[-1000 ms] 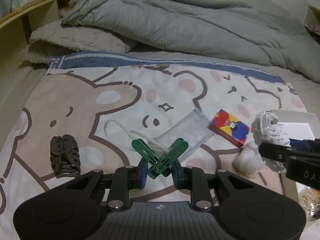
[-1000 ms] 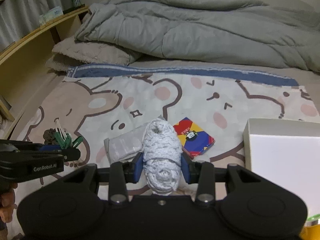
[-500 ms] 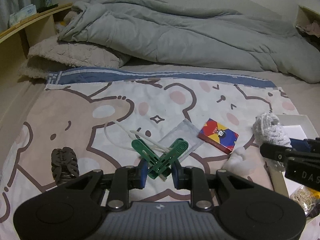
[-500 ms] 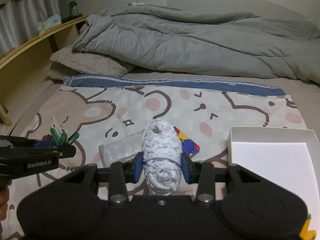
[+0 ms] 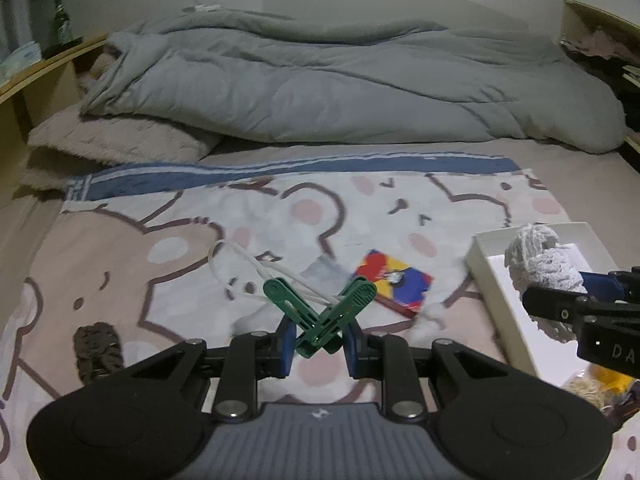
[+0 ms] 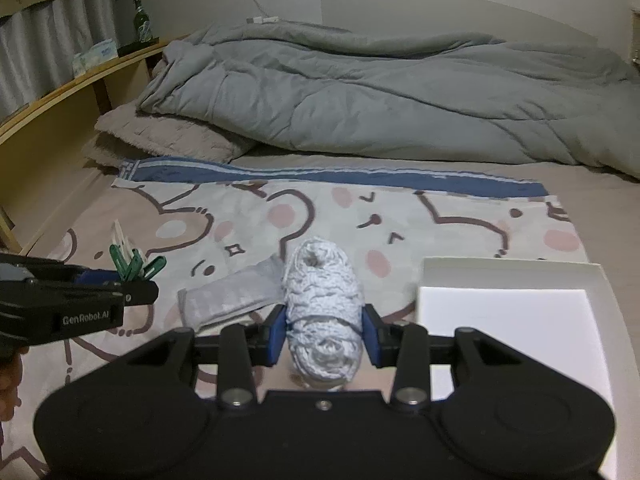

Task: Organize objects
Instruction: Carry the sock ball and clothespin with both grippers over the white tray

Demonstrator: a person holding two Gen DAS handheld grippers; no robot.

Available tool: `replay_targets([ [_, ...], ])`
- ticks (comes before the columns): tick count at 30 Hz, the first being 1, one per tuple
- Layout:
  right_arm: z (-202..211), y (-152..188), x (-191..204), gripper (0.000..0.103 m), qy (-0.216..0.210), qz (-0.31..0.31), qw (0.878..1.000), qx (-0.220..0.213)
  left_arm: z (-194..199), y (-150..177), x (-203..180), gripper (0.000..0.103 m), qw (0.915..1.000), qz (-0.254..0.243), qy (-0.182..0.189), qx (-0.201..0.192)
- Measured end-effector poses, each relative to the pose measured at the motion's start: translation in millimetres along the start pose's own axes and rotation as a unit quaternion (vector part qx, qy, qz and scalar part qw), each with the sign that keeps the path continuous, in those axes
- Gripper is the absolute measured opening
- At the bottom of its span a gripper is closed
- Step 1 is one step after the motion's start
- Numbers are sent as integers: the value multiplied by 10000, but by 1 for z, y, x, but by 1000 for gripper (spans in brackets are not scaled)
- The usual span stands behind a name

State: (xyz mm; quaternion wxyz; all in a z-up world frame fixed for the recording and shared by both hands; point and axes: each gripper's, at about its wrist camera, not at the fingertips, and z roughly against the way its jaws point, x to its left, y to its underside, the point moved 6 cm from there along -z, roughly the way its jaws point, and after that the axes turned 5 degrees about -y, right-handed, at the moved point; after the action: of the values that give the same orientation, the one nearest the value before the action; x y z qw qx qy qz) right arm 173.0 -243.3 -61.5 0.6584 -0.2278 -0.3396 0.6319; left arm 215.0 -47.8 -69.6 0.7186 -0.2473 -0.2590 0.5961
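My left gripper (image 5: 319, 340) is shut on green clothespins (image 5: 320, 312) with white ones behind, held above the bear-print blanket (image 5: 160, 248); it also shows in the right wrist view (image 6: 132, 280). My right gripper (image 6: 323, 332) is shut on a ball of white yarn (image 6: 322, 308), held just left of the open white box (image 6: 508, 280). In the left wrist view the yarn (image 5: 540, 256) hangs over the box's left side (image 5: 496, 276). A colourful card pack (image 5: 394, 284), a clear plastic bag (image 6: 236, 296), a dark brown knitted bundle (image 5: 98, 350) and a white fluffy tuft (image 5: 434, 316) lie on the blanket.
A crumpled grey duvet (image 5: 340, 88) and a beige pillow (image 5: 116, 144) fill the far end of the bed. A wooden shelf (image 6: 72, 84) with a green bottle (image 6: 141, 20) runs along the left. A bag of rubber bands (image 5: 592, 388) lies at the right.
Both grippers have risen and shifted right with their loads. The yarn has moved from beside the box to over its left edge; the box now shows more fully.
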Motion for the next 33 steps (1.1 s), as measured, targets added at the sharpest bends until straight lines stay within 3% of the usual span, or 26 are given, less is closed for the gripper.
replay_targets([
  [20,64,34,-131,40,723,-521,9960,-40,17,12,-157,26,9920,-590,1112,-72],
  [33,80,87,-214,41,1215,-810,9875,587,-5,34,-231,26,9841,-829,1542,313],
])
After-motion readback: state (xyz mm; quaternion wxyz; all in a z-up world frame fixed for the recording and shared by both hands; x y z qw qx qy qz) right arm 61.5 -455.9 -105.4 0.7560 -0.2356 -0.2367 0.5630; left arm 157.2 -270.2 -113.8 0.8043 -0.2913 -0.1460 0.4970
